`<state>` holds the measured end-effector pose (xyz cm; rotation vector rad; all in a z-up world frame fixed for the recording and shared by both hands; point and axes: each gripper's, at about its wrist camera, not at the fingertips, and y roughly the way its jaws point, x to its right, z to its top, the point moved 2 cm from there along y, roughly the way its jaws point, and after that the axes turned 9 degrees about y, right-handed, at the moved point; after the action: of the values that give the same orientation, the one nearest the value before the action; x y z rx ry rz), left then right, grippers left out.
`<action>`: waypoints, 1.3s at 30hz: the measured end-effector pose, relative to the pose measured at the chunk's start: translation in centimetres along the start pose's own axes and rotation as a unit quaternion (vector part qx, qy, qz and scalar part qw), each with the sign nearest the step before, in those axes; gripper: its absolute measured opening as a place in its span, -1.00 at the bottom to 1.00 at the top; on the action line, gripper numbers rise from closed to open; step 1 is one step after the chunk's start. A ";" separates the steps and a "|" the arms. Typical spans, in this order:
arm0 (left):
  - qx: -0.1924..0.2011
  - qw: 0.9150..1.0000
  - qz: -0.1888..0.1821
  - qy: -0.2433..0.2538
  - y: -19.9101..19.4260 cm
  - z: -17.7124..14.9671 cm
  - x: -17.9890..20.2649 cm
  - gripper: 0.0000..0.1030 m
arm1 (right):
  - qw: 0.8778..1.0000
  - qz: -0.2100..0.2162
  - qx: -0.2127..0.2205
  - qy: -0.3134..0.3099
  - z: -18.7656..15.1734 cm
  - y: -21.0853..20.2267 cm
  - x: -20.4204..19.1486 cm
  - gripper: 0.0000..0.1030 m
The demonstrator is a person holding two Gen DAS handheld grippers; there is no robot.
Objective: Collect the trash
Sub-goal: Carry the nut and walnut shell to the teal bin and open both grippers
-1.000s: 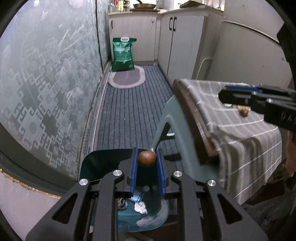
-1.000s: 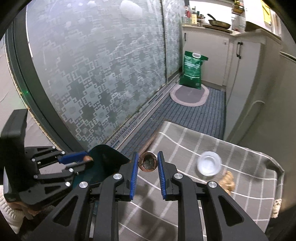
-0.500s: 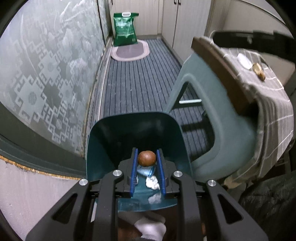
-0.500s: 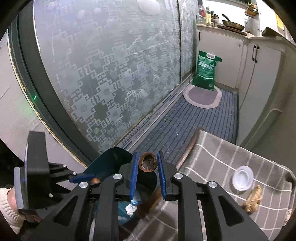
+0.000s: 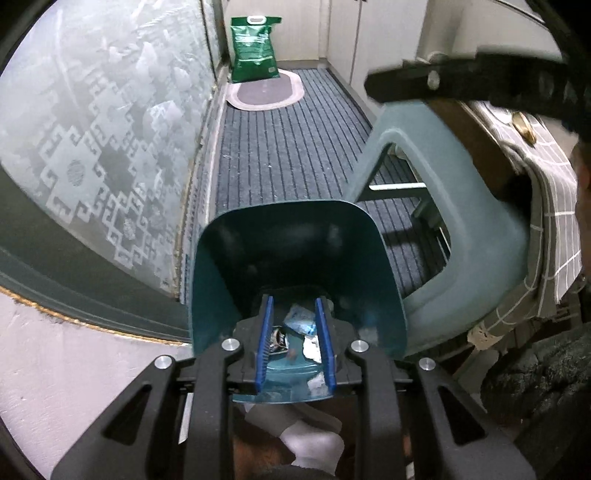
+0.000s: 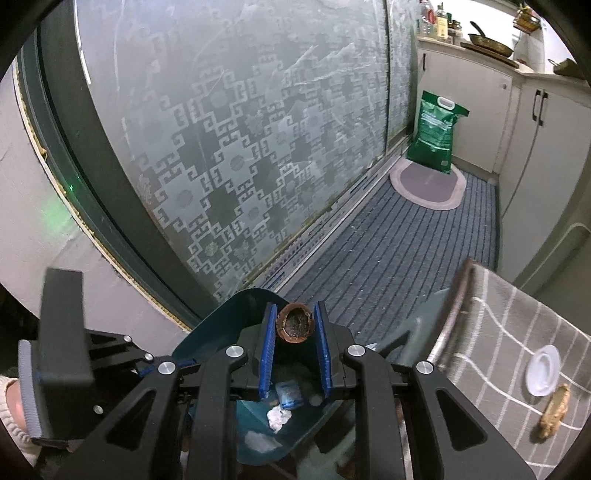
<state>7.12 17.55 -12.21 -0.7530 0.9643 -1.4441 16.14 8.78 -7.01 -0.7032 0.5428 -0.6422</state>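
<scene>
Your left gripper point(image 5: 294, 341) is spreading its jaws with nothing between them above the teal bin point(image 5: 295, 236) of scraps, while your right gripper point(image 6: 294, 347) clamps a walnut shell half point(image 6: 295, 323) over that same bin.

Home kitchen: white cabinets point(image 6: 532, 122), frying pan point(image 6: 487, 42) and bottles point(image 6: 437, 22) on the worktop point(image 6: 476, 61), frosted sliding door point(image 6: 258, 129), striped floor mat point(image 6: 388, 254), green sack point(image 6: 436, 133).
</scene>
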 end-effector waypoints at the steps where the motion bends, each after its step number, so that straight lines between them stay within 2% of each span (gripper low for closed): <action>1: 0.006 1.000 0.004 -0.003 -0.4 0.0 -0.3 -0.51 | 1.000 0.001 -0.002 -0.001 -0.1 0.3 -0.3 -0.60; 7: 0.048 0.998 0.026 -0.025 -3.6 -0.1 -2.1 -0.51 | 1.000 0.005 -0.024 -0.016 -0.9 2.2 -2.1 -0.61; 16: 0.122 0.990 0.052 -0.056 -8.7 0.5 -3.8 -0.53 | 0.997 0.001 -0.070 -0.037 -3.0 5.7 -4.2 -0.61; 25: 0.166 0.981 0.067 -0.069 -11.7 0.6 -4.0 -0.53 | 0.990 -0.015 -0.129 -0.055 -5.8 9.5 -5.1 -0.60; 30: 0.179 0.978 0.069 -0.076 -12.2 0.7 -4.3 -0.53 | 0.985 -0.024 -0.162 -0.055 -7.1 11.1 -4.9 -0.60; 31: 0.182 0.978 0.070 -0.078 -12.2 0.7 -4.4 -0.53 | 0.984 -0.025 -0.166 -0.055 -7.3 11.2 -4.9 -0.57; 34: 0.200 0.973 0.074 -0.086 -13.2 0.8 -4.6 -0.53 | 0.983 -0.022 -0.173 -0.052 -7.7 11.3 -4.9 -0.28; 39: 0.237 0.963 0.080 -0.098 -15.0 1.2 -4.6 -0.53 | 0.985 -0.008 -0.163 -0.062 -7.4 10.4 -5.6 -0.27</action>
<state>1.81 21.53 2.03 -0.4396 0.4843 -1.3557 11.23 15.77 -18.05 -1.0487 0.5333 -0.5248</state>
